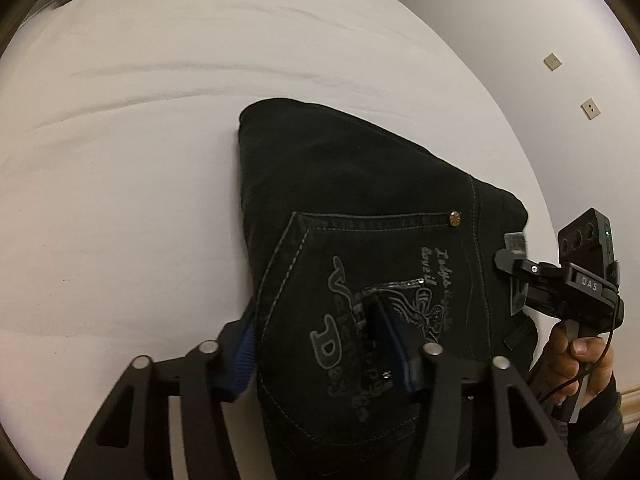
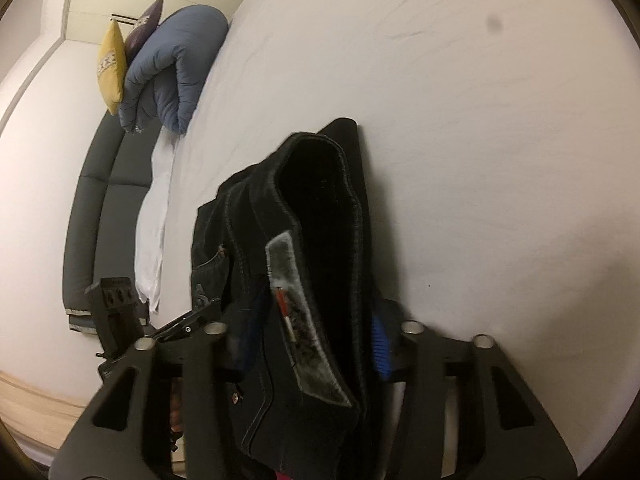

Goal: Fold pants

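Black pants [image 1: 352,208] lie folded on a white bed [image 1: 120,140], back pocket with printed lettering facing up. My left gripper [image 1: 320,344] is shut on the pants at the pocket end, blue pads on both sides of the cloth. My right gripper [image 1: 514,276] shows at the right edge of the left wrist view, closed on the waistband. In the right wrist view the right gripper [image 2: 316,344] clamps the waistband of the pants [image 2: 320,184], with a grey label showing. The left gripper's body [image 2: 116,312] appears at lower left there.
A blue duvet [image 2: 176,68], a yellow pillow [image 2: 110,68] and a dark pillow [image 2: 146,28] sit at the head of the bed. A dark headboard [image 2: 92,216] runs along the wall. A wall with two sockets [image 1: 590,109] stands beside the bed.
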Action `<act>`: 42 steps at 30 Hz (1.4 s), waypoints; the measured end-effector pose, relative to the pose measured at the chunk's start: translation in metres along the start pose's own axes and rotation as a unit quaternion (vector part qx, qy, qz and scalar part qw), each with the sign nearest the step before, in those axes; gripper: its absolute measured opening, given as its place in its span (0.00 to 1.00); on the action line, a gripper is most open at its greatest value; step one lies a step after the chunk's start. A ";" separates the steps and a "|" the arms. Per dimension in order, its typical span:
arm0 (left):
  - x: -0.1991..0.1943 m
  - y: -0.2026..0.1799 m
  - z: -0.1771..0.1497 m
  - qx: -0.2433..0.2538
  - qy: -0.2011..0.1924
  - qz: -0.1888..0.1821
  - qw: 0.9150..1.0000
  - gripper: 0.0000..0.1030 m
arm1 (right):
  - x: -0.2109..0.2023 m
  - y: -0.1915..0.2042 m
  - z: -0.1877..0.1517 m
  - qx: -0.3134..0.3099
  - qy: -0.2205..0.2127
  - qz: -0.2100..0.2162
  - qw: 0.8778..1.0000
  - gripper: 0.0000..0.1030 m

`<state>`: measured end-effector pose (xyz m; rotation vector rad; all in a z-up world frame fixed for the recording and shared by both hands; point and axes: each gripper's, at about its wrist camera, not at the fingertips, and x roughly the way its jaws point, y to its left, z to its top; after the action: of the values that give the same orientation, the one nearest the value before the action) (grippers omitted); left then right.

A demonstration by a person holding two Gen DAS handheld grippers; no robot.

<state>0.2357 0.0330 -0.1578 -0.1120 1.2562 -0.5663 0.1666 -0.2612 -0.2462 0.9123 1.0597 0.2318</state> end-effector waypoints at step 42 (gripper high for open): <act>-0.056 -0.133 0.023 0.093 -0.099 0.080 0.987 0.20 | -0.091 0.119 0.021 -0.168 -0.123 -0.092 0.974 0.15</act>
<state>0.2006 -0.0606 -0.0506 0.0874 1.0029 -0.5169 0.1671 -0.2498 -0.0954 0.5189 0.8373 0.1331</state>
